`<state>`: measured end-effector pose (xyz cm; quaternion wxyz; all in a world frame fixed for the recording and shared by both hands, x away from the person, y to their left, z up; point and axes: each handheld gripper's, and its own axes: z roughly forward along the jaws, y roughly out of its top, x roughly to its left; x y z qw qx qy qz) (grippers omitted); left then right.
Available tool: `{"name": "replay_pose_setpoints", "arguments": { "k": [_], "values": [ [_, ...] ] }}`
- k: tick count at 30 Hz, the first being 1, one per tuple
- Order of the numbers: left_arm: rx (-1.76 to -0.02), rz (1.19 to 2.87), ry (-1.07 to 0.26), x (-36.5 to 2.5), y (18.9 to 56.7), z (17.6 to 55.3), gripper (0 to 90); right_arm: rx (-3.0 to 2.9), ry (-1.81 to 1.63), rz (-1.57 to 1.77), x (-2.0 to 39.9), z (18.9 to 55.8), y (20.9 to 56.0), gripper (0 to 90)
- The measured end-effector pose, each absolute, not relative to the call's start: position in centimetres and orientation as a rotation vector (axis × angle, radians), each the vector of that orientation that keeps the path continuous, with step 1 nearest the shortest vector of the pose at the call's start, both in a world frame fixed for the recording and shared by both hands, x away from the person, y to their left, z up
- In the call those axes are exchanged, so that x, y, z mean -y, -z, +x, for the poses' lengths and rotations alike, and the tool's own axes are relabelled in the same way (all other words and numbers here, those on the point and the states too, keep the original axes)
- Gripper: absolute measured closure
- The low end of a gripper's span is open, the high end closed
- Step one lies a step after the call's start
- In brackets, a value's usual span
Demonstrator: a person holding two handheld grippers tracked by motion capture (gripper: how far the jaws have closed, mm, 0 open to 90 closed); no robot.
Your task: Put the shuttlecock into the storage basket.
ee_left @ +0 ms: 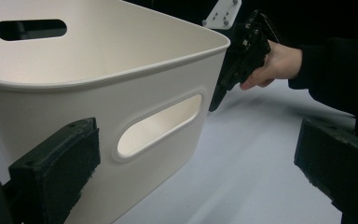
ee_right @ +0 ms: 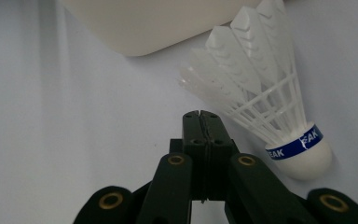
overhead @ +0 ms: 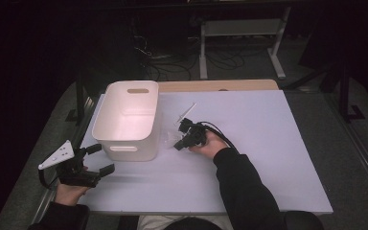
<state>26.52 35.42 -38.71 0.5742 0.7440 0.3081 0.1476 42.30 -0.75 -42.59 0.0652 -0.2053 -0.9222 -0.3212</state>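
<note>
- The right gripper [ee_right: 204, 122] has its jaws pressed flat together with nothing between them.
- A white shuttlecock [ee_right: 261, 100] with a blue band lies on the white table [overhead: 268, 143], just beside those jaws at their two o'clock.
- The white bin [overhead: 127, 120] sits at the shuttlecock's nine o'clock in the high view.
- The left gripper [overhead: 98, 160] stands wide open and empty, at the bin's seven o'clock.

A pale lavender table [overhead: 268, 158] fills the frame's centre. On it, left of centre, stands a white bin [overhead: 128, 120]; just right of the bin lies a white shuttlecock [ee_right: 265, 100].
</note>
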Motion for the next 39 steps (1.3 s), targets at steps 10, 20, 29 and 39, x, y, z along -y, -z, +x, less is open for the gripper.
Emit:
{"name": "replay_pose_setpoints", "arguments": {
  "k": [10, 20, 29, 39],
  "values": [
    [-0.72, 1.745, -0.344, -35.4, 38.7, 26.5, 0.0, 2.791, 0.961, -0.647, 0.5, 43.1, 42.9, 88.7],
    [-0.718, 1.745, -0.342, -35.4, 38.7, 26.5, 0.0, 2.795, 0.985, -0.669, 0.2, 43.8, 42.8, 88.7],
    [-0.718, 1.747, -0.337, -35.4, 38.7, 26.6, 0.0, 2.797, 1.0, -0.725, 0.5, 44.7, 43.0, 88.7],
    [-0.715, 1.748, -0.338, -35.4, 38.7, 26.6, 0.0, 2.786, 1.016, -0.777, 0.8, 45.6, 42.8, 88.7]
  ]
}}
